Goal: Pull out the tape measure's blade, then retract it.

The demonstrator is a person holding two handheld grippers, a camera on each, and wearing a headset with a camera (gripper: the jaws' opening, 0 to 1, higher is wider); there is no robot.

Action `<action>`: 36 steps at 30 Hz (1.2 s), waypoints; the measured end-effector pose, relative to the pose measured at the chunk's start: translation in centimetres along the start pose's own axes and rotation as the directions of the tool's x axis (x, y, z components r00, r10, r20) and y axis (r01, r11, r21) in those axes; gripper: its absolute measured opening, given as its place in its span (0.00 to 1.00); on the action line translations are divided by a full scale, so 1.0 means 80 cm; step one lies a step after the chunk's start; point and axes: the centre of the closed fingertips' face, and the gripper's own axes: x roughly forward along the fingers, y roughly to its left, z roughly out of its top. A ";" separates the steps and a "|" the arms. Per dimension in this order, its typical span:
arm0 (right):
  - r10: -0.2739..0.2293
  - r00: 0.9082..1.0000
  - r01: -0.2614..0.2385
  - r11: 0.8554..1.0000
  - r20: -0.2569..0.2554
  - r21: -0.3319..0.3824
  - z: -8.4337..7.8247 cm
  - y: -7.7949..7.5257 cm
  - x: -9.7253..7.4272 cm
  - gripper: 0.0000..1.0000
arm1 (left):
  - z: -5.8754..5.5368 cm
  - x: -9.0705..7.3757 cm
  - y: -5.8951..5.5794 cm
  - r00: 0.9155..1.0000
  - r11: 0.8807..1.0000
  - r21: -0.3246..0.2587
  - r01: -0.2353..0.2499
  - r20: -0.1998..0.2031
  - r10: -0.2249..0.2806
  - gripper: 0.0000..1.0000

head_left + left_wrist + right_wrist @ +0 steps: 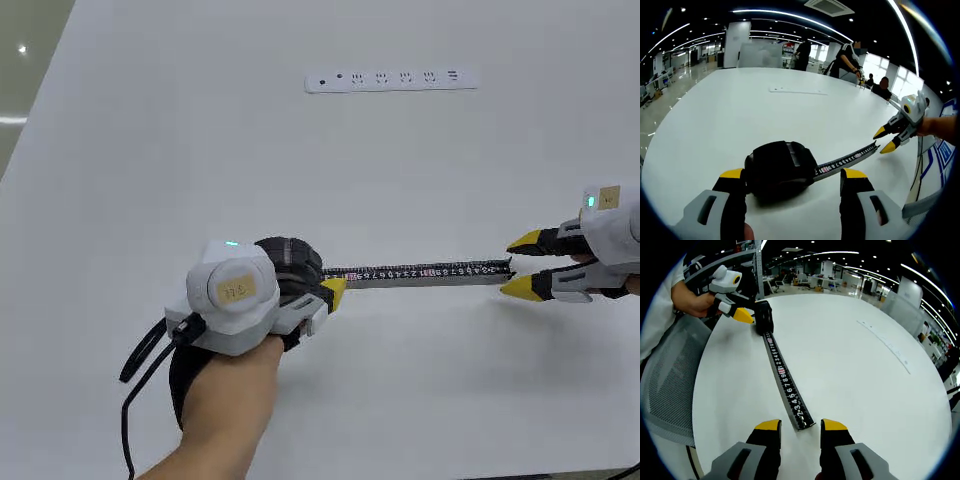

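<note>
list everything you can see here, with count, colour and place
table: 1, white, under everything
power strip: 1, white, far side
tape measure case: 1, black, near left
blade: 1, dark, numbered, out from the case towards the right
mesh chair: 1, grey, at table edge
people: a few, background
cable: 1, black, trailing from left gripper
left gripper: 1, white, yellow tips, jaws flank the case
right gripper: 1, same colours, jaws open around blade tip
</note>
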 end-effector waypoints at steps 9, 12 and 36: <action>0.036 0.998 -0.041 0.996 -0.057 -0.079 -0.009 -0.002 0.005 0.20 | 0.000 0.005 0.004 1.000 0.998 -0.069 -0.012 0.005 0.012 0.72; 0.045 0.997 -0.051 0.995 -0.065 -0.090 -0.008 -0.004 0.006 0.20 | 0.000 0.006 0.005 1.000 0.997 -0.080 -0.016 0.002 0.017 0.72; 0.095 0.992 -0.108 0.979 -0.083 -0.171 -0.009 -0.005 0.012 0.11 | 0.000 0.008 0.008 0.999 0.993 -0.110 -0.044 -0.001 0.044 0.70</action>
